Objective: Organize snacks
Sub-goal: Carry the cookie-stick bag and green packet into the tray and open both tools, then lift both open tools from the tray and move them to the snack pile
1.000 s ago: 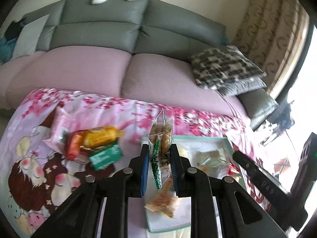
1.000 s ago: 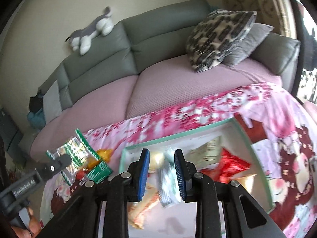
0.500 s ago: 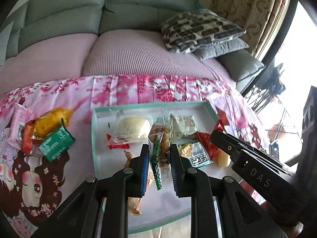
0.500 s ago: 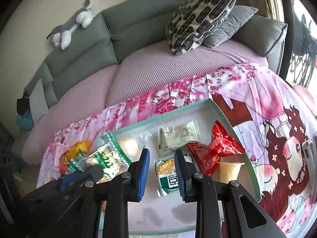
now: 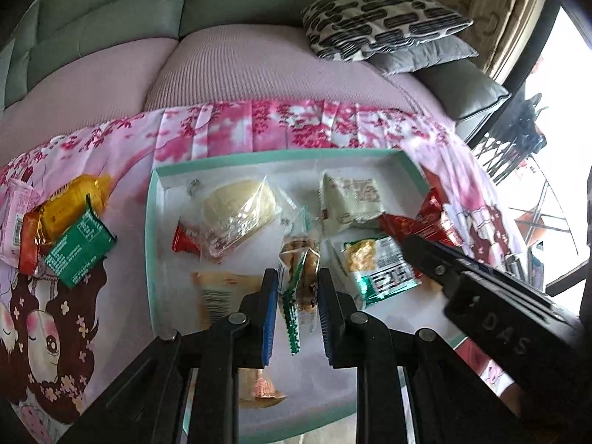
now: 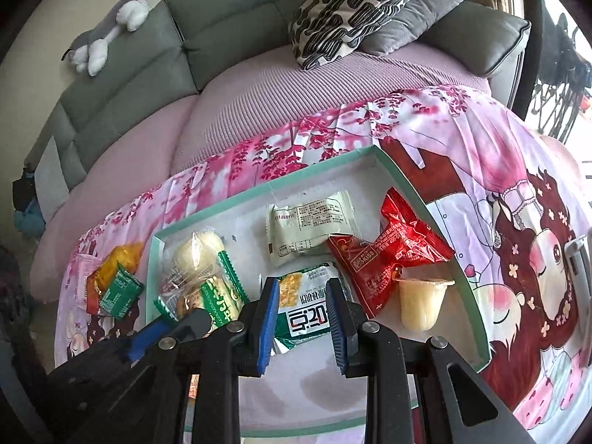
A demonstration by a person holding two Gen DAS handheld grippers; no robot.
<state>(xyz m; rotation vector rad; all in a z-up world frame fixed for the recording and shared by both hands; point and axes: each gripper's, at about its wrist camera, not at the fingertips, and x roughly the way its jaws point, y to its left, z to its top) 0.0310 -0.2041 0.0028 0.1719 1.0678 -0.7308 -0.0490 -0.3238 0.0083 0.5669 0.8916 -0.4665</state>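
A shallow teal-rimmed tray (image 5: 259, 157) lies on a pink cartoon cloth. My left gripper (image 5: 296, 281) is shut on a clear cookie packet with green edges (image 5: 299, 259), which hangs low over the tray's middle. In the tray lie a wrapped bun (image 5: 236, 211), a white packet (image 5: 351, 196), a green-white corn packet (image 6: 307, 303), a red packet (image 6: 388, 259), a jelly cup (image 6: 421, 303) and an orange packet (image 5: 218, 296). My right gripper (image 6: 301, 288) hovers over the corn packet, shut with nothing gripped. From the right wrist, the left gripper (image 6: 185, 322) and its cookie packet (image 6: 211, 296) show at lower left.
Left of the tray on the cloth lie a green packet (image 5: 77, 248), a yellow one (image 5: 70, 203) and a pink one (image 5: 18, 214). Behind is a pink-covered grey sofa (image 6: 259, 85) with a patterned cushion (image 6: 351, 7) and a plush toy (image 6: 107, 33).
My left gripper carried the cookie packet rightward from over the cloth to low over the tray. The right gripper sank closer to the tray. Both stayed shut.
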